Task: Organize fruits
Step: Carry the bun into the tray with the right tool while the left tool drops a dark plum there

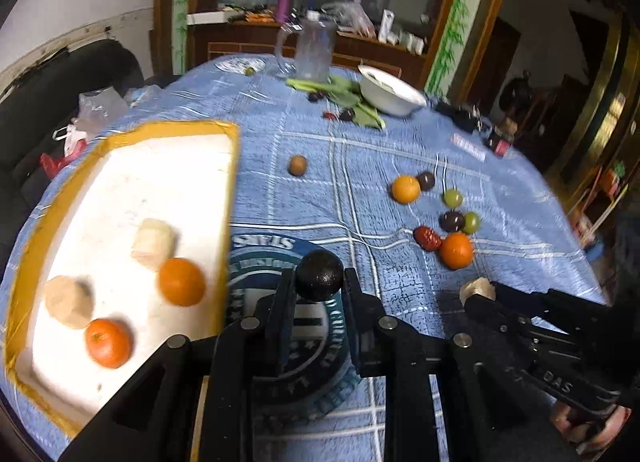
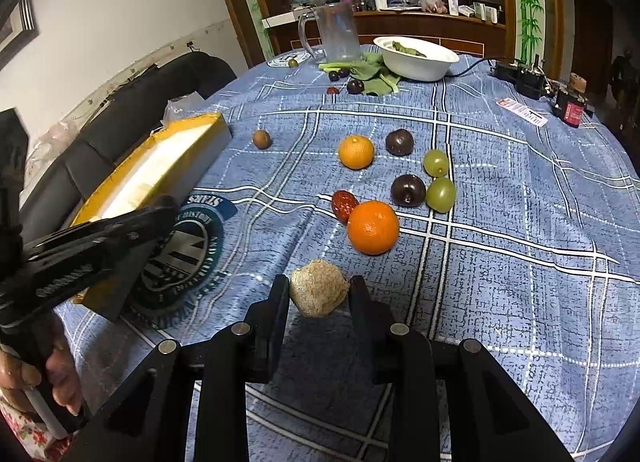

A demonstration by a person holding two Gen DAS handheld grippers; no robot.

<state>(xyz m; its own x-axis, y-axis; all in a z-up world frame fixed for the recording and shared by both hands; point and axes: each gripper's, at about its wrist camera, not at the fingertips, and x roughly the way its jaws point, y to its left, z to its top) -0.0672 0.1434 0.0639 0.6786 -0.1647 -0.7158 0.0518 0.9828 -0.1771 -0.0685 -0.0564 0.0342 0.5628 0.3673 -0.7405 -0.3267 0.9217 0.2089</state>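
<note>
Left gripper (image 1: 319,282): angled downward, bottom centre of its own view, fingers pinching a dark round fruit (image 1: 319,275) above the tablecloth (image 1: 360,149), just right of the tray (image 1: 230,181).
Right gripper (image 2: 319,292): angled downward, bottom centre of its own view, fingers pinching a pale rough-skinned fruit (image 2: 319,292).
Left hand (image 2: 36,378): wrapped round its grip, lower left of the right view.
Tray: yellow rim, white inside; holds two oranges (image 1: 182,281) and two pale pieces.
Tablecloth: blue plaid; loose oranges, dark plums (image 2: 408,189), green grapes (image 2: 440,193), a red date (image 2: 343,203).
Background: clear jug (image 2: 334,33), white bowl (image 2: 420,57), wooden sideboard.
</note>
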